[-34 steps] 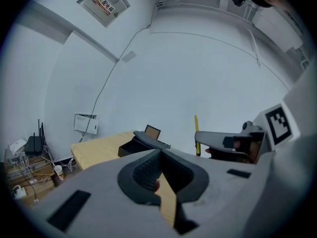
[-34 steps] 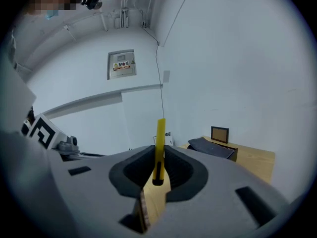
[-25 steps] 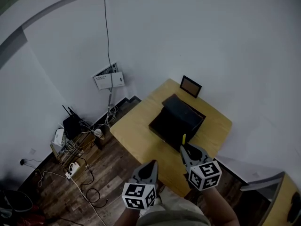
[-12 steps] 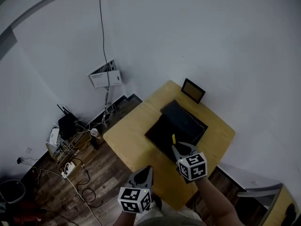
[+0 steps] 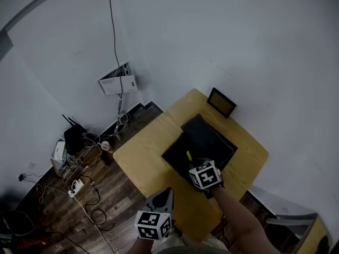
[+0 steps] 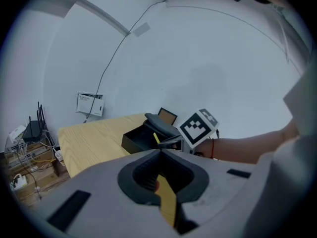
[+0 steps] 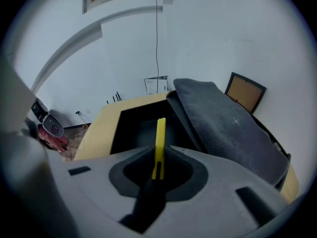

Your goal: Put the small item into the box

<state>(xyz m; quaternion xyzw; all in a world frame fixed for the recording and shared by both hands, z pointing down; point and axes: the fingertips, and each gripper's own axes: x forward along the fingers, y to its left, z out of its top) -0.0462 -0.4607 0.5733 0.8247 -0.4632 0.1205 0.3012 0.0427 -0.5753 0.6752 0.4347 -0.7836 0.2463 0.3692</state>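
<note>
A black box (image 5: 175, 151) stands open on the wooden table (image 5: 143, 152), its dark grey lid (image 5: 209, 136) leaning back behind it. My right gripper (image 5: 192, 164) is shut on a thin yellow strip (image 5: 189, 156), the small item, which stands up over the box's near edge. In the right gripper view the strip (image 7: 160, 133) sticks out of the right gripper (image 7: 158, 155) above the box's dark inside (image 7: 133, 128), with the lid (image 7: 223, 128) to its right. My left gripper (image 5: 167, 193) hangs shut and empty by the table's near edge. From the left gripper (image 6: 161, 152) I see the box (image 6: 136, 139) and strip (image 6: 156, 138).
A small framed picture (image 5: 222, 102) stands on the table's far corner. Left of the table, a router (image 5: 71, 136), cables and a power strip (image 5: 74, 187) lie on the wooden floor. A white panel (image 5: 117, 81) hangs on the wall. A person's forearm (image 5: 233, 216) reaches over the table's near edge.
My right gripper has moved forward and left with the yellow strip, from the box's near right side to over its opening. The left gripper has stayed near the table's edge.
</note>
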